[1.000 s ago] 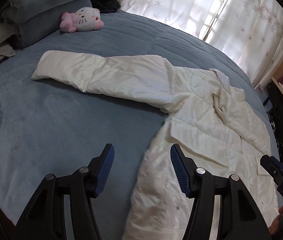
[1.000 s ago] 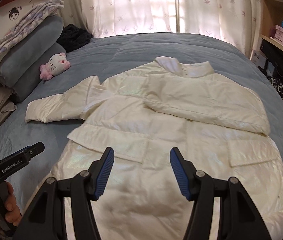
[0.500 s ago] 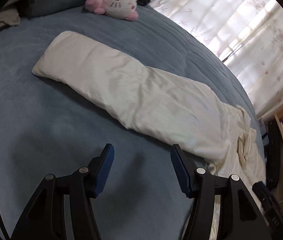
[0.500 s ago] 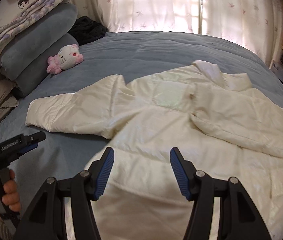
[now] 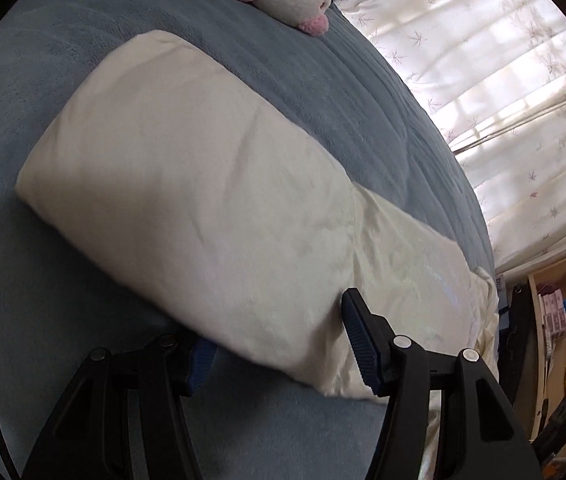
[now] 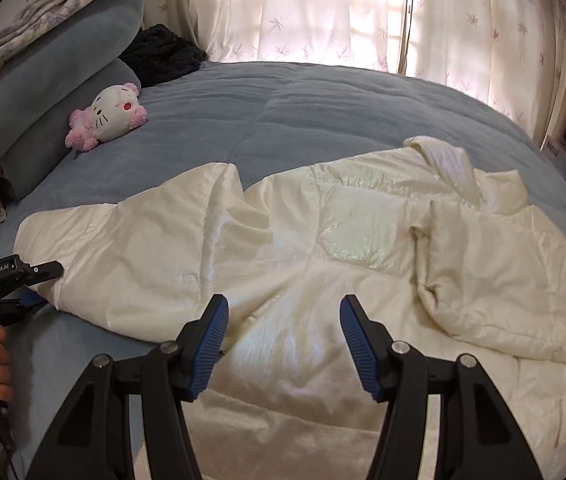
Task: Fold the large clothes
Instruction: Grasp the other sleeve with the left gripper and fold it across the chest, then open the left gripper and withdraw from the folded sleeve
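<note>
A cream padded jacket (image 6: 323, 220) lies spread on the blue bed cover (image 6: 283, 112), its right sleeve folded across the chest. Its left sleeve (image 5: 203, 180) stretches out flat towards the pillows. My left gripper (image 5: 279, 328) is low at the sleeve's near edge, jaws apart. One finger is over the fabric and the other is half hidden under it, and the pads do not press. In the right wrist view the left gripper (image 6: 43, 286) sits at the end of that sleeve (image 6: 123, 248), held by a hand. My right gripper (image 6: 283, 308) hovers open over the jacket's body near the armpit.
A pink and white plush toy (image 6: 107, 118) lies near stacked blue pillows (image 6: 43, 92) at the bed's left. Dark clothing (image 6: 163, 54) sits at the far corner under the curtains (image 6: 323, 12). A wooden shelf (image 5: 563, 320) stands beside the bed on the right.
My left gripper swung away from the jacket's body, dropped and closed in on the outstretched sleeve, which now lies between its fingers. The right gripper moved lower and leftward over the jacket. Both kept the same opening.
</note>
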A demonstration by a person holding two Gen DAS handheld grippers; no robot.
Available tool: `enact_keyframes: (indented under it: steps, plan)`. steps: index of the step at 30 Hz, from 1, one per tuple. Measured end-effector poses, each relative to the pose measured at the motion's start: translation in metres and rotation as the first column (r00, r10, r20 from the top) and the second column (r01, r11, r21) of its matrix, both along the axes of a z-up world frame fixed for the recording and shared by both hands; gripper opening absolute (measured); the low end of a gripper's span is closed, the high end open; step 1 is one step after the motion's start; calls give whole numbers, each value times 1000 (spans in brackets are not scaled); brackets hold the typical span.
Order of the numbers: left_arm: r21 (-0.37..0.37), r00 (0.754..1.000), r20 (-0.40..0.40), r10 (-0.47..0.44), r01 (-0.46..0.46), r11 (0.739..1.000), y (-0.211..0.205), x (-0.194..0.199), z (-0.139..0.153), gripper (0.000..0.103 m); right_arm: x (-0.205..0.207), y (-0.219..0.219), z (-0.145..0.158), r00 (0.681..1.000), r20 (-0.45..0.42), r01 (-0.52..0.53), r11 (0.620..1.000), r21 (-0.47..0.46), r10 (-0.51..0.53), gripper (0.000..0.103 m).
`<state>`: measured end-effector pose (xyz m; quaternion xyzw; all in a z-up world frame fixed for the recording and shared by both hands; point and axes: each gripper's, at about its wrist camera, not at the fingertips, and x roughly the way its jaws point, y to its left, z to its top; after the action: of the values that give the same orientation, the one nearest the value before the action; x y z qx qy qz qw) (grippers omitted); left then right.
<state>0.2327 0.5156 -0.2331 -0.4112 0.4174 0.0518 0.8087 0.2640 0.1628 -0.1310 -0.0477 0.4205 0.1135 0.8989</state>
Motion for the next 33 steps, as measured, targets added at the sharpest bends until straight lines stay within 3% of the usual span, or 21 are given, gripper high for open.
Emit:
enact_keyframes:
  steps: [3, 5, 7, 11, 16, 19, 23, 27, 30, 33]
  plan:
    - [29, 1000, 8, 30, -30, 999, 4, 7, 2, 56, -2, 1, -6, 1000, -14, 0, 1000, 3, 0, 58]
    - [93, 998, 3, 67, -67, 993, 3, 9, 8, 19, -5, -1, -10, 999, -32, 5, 1000, 7, -4, 58]
    - [109, 997, 16, 77, -78, 991, 2, 8, 15, 10, -8, -5, -11, 999, -43, 15, 1000, 10, -15, 58]
    - [236, 994, 65, 84, -97, 967, -22, 3, 56, 5, -21, -28, -1, 997, -54, 49, 998, 48, -46, 58]
    - [437, 982, 186, -32, -53, 898, -87, -8, 149, 5, -39, -69, 22, 995, -31, 98, 992, 80, -96, 58]
    - [544, 956, 248, -154, -5, 839, -142, -15, 211, 5, -53, -99, 39, 990, 0, 139, 985, 104, -140, 58]
    - [625, 910, 270, -315, 83, 776, -220, -29, 261, 5, -74, -143, 60, 979, 34, 192, 970, 149, -199, 58]
    - [670, 862, 233, -449, 192, 717, -306, -27, 270, 5, -92, -184, 74, 967, 62, 235, 959, 159, -247, 58]
    - [697, 837, 172, -520, 269, 665, -371, -21, 250, 7, -103, -217, 77, 955, 59, 277, 944, 177, -291, 58]
    - [709, 814, 90, -574, 352, 611, -429, -12, 213, 12, -112, -250, 77, 939, 45, 328, 928, 179, -340, 58]
